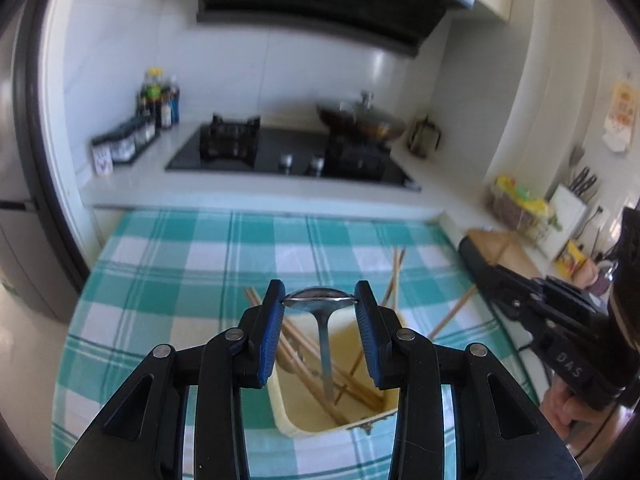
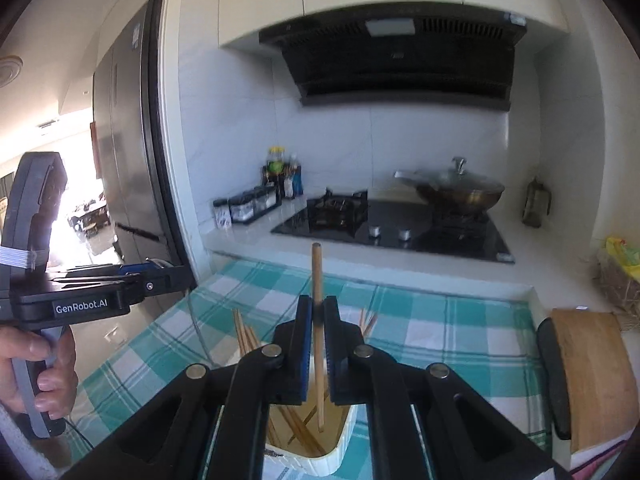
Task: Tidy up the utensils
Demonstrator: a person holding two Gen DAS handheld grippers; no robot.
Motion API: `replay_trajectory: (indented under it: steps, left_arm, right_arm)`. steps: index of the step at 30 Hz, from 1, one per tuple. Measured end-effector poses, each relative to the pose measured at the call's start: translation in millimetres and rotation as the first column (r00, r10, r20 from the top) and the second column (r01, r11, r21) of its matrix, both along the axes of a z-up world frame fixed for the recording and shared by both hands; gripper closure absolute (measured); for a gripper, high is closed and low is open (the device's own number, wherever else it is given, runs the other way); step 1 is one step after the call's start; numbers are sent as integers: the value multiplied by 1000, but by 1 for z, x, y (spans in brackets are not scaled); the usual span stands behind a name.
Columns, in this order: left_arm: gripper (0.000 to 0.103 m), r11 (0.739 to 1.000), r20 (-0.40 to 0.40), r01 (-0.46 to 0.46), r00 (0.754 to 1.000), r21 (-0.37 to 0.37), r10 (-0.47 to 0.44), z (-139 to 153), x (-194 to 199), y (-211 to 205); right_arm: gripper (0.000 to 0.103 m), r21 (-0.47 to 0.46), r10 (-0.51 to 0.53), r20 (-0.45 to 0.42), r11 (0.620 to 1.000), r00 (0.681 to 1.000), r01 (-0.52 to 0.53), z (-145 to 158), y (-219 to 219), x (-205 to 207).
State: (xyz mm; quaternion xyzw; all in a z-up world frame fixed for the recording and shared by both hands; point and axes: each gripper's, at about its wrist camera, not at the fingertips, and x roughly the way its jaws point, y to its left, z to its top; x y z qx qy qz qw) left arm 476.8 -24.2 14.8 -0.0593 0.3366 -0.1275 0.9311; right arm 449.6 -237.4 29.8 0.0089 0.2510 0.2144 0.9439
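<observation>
Chopsticks point(image 1: 312, 364) in the cream box point(image 1: 288, 420) lie partly hidden behind blue fingers point(image 1: 272, 340)

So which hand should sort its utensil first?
Either, probably: the left hand-held gripper clamps the metal spoon by its bowl, the right hand-held gripper pinches one wooden chopstick above the cream bin.

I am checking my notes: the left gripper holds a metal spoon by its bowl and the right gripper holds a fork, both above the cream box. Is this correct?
Not quite. The right gripper holds a wooden chopstick, not a fork; the right wrist view shows this. The rest stands: the left gripper holds the metal spoon by its bowl above the cream box.
</observation>
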Motion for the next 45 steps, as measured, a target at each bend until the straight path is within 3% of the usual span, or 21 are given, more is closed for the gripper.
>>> replay_trajectory:
  steps: [4,10,13,14,17,20,25,30,32,37,40,45]
  left_arm:
    - [67,1000,-87,-1,996,5,1,-38,20,-4]
    - [65,1000,-133,-12,991,3,13,-63,27,-1]
    - [54,1000,-101,-19,995,-8,18,-51,12,9]
    - [46,1000,-80,-24,996,-1,24,-44,4,13]
    - [22,999,0,-47,999,15,47,-18,-30,22]
    - [2,996,89,-76,993,43,72,7,-77,26]
    - [1,995,215,-99,973,33,90,22,-165,22]
    - [0,996,226,-91,970,-15,92,12,-235,13]
    - [0,995,204,-100,974,-10,100,6,-252,8]
    - [0,983,213,-161,967,94,138,-3,-282,-6]
    - [0,977,211,-188,964,104,163,-3,-294,-6]
    - [0,942,238,-291,939,165,248,5,-310,-7]
  right_arm:
    - [97,-27,17,-148,999,989,-21,-43,10,40]
    - [94,-18,19,-219,1000,976,-24,-72,16,64]
    - [70,19,5,-203,1000,979,-2,-65,11,62]
    - [62,35,-4,-184,999,983,10,-57,7,55]
    - [61,53,-29,-118,998,993,36,-33,-6,28]
    - [43,41,-70,-35,997,997,71,-6,-20,-18]
    - [23,10,-159,73,987,985,159,17,-32,-114]
    - [13,35,-206,45,978,978,204,5,-37,-193]
    - [11,34,-223,31,975,974,222,-3,-36,-217]
    - [10,-9,-256,10,967,967,256,-13,-30,-257]
    - [10,-24,-278,30,960,960,279,-11,-25,-274]
    - [8,-42,-288,62,956,956,290,-2,-20,-295]
